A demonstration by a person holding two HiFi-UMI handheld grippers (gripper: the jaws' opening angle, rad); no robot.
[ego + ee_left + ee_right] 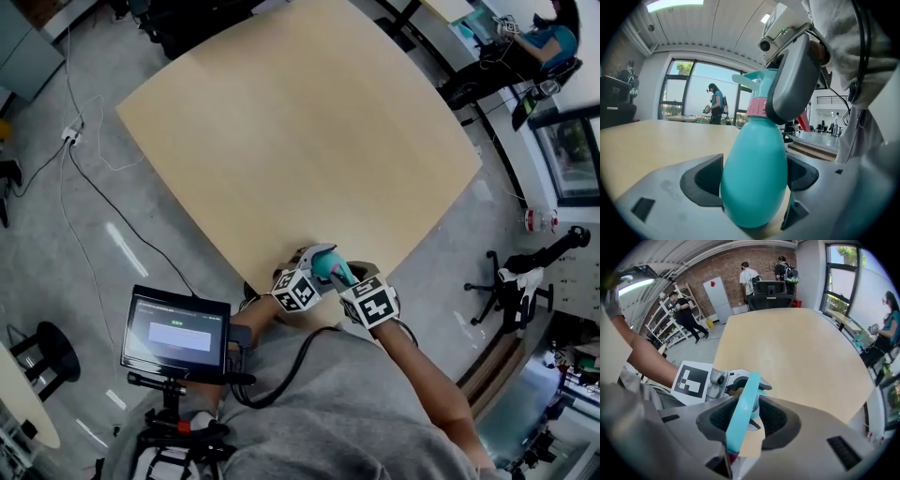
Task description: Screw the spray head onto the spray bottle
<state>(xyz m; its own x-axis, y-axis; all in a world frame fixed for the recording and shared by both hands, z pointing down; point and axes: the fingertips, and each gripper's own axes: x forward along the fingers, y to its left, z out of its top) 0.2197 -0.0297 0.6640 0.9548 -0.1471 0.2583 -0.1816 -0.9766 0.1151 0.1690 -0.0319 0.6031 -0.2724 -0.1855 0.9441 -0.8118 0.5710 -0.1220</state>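
Grey short-sleeved shirt, black cable; left gripper and right gripper grey, black-padded.

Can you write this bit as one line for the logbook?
left gripper: shut on bottle | right gripper: shut on head | head: sits on bottle neck | bottle: upright, at table edge

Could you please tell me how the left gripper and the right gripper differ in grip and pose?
The left gripper clamps the spray bottle at its wide teal body; the right gripper clamps the narrow spray head. The left points roughly level, the right steeply down. Both grip the same teal bottle.
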